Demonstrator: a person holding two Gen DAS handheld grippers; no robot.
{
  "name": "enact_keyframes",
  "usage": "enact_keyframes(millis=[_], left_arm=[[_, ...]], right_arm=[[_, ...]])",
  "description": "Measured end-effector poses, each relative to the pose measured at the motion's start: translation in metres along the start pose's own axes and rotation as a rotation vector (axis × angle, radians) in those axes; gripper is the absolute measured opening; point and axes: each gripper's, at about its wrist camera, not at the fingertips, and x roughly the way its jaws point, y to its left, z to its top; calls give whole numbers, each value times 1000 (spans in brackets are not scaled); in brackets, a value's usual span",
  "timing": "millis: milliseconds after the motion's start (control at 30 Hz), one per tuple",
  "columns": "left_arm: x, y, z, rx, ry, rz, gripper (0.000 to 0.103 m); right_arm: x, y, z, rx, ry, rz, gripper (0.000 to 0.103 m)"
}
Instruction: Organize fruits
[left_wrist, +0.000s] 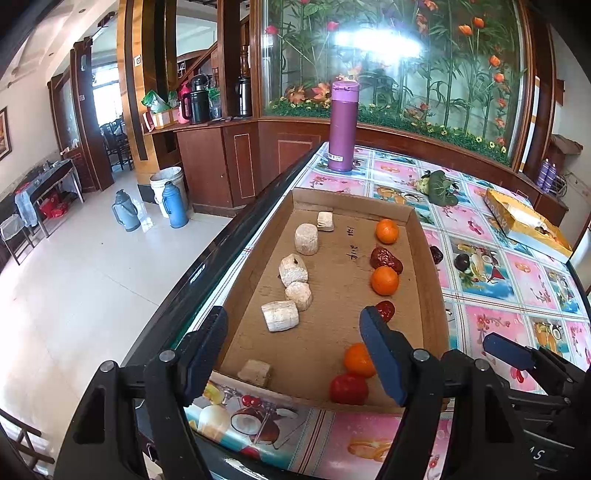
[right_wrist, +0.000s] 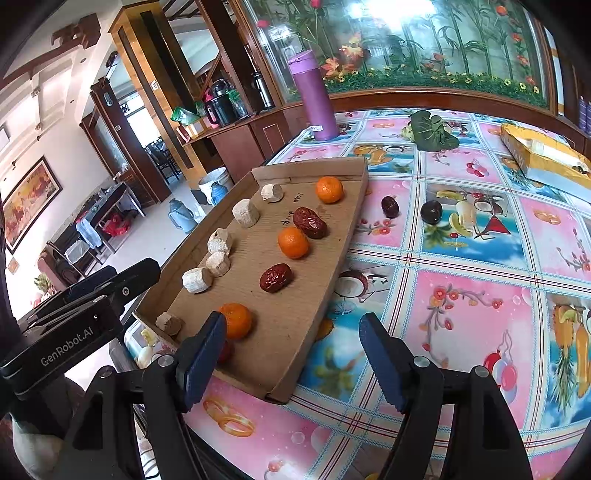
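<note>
Left gripper (left_wrist: 293, 354) and right gripper (right_wrist: 291, 360) both hanging apart, gripping nothing. Loose date (right_wrist: 390, 206) sitting on tablecloth (right_wrist: 461, 310) just beside cardboard tray (right_wrist: 295, 363) (wrinkled, light, probably soft): pinching gently across middle looking safest.

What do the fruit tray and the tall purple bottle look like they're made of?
Tray: apparently corrugated cardboard, matte brown, with fine ribbing, folded walls and handwriting on its floor. Purple bottle: smooth satin shell with a soft sheen, perhaps coated metal or plastic; the look leaves it open.
</note>
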Motion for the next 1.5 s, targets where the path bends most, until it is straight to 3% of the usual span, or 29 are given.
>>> enact_keyframes(millis=[400, 500, 600, 767, 900, 1100, 1500], left_arm=[[3, -4, 0, 0, -1, 2, 74], [-7, -1, 0, -27, -75, 37, 75], [-32, 6, 3, -82, -209, 134, 103], [-57, 21, -4, -176, -329, 178, 103], [-46, 16, -9, -144, -276, 229, 103], [-23, 16, -13, -126, -134, 130, 103], [-3, 14, -20, -116, -27, 89, 103]], right_arm=[[4, -2, -2, 1, 14, -2, 80], [3, 1, -3, -10, 7, -11, 80], [0, 5, -3, -35, -11, -29, 81], [-8, 18, -6, -99, -52, -67, 85], [-12, 29, -10, -145, -72, -85, 87], [-16, 40, -14, -200, -98, -127, 89], [-9, 33, -14, -185, -79, -149, 90]])
